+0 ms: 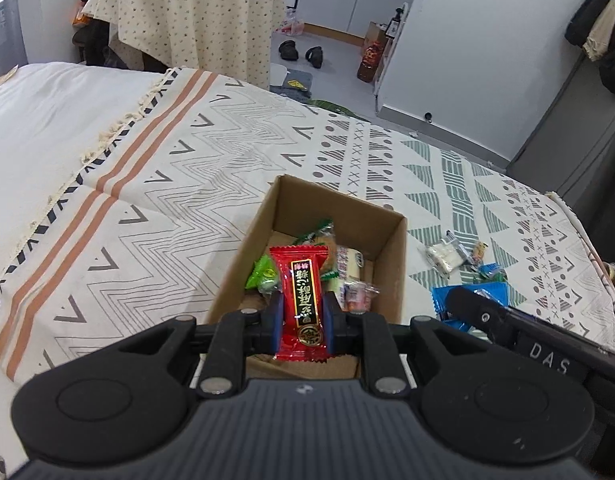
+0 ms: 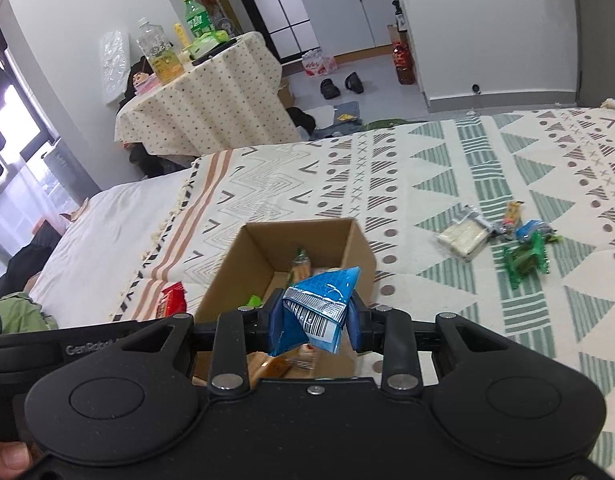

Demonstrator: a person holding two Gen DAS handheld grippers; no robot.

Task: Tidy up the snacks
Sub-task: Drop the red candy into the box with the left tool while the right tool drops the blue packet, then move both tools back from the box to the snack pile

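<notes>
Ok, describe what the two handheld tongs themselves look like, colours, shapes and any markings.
Both tongs are matte black. The left tongs have blue fingertips, angular linkage arms with silver pivot pins, two round discs on the body and a ribbed grey centre panel. The right tongs match, with blue pads and a smooth centre panel. White lettering shows on each tool's side: "DAS" and "GenRobot".

This is a lived-in home, a one-room flat by the look of it. A bed (image 2: 447, 168) with a patterned throw fills the frame's middle. At upper left stands a cloth-covered table (image 2: 203, 100) crowded with drink bottles (image 2: 195, 20); slippers (image 2: 341, 82) lie on the floor before white kitchen cabinets (image 2: 347, 12) at top centre.
</notes>
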